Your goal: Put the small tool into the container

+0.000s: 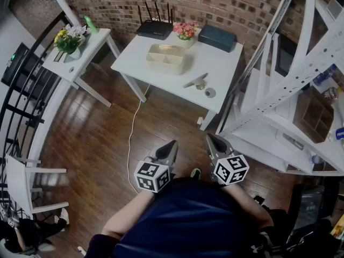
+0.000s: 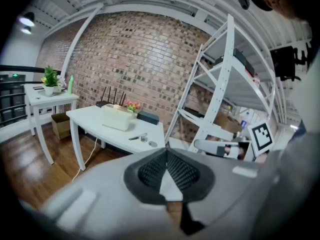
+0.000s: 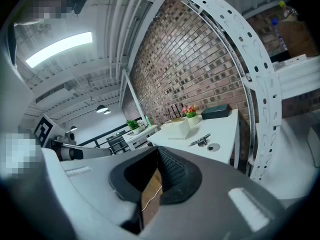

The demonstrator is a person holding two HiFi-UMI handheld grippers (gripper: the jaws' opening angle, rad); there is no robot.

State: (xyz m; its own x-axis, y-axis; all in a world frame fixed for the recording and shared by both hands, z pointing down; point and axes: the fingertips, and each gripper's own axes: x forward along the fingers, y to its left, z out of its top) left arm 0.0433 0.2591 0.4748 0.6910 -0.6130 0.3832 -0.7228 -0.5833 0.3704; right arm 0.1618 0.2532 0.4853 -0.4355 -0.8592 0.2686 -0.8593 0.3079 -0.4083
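The small grey tool (image 1: pixel 196 80) lies on the white table (image 1: pixel 161 74), right of the cream container (image 1: pixel 166 58), which stands open-topped near the table's middle. Both grippers hover over the wooden floor close to my body, well short of the table. The left gripper (image 1: pixel 167 147) has its jaws together with nothing between them, and so does the right gripper (image 1: pixel 214 141). In the left gripper view the left gripper (image 2: pixel 166 154) points at the table, with the tool (image 2: pixel 137 137) and container (image 2: pixel 117 118) far ahead. The right gripper view shows the right gripper (image 3: pixel 157 151), the tool (image 3: pixel 200 140) and the container (image 3: pixel 179 127).
A router (image 1: pixel 155 28), a flower pot (image 1: pixel 185 32), a dark box (image 1: pixel 217 37) and a small round disc (image 1: pixel 209 92) share the table. A side table (image 1: pixel 80 55) with a plant stands to the left, white shelving (image 1: pixel 290 90) to the right. A cable (image 1: pixel 131 138) trails down to the floor.
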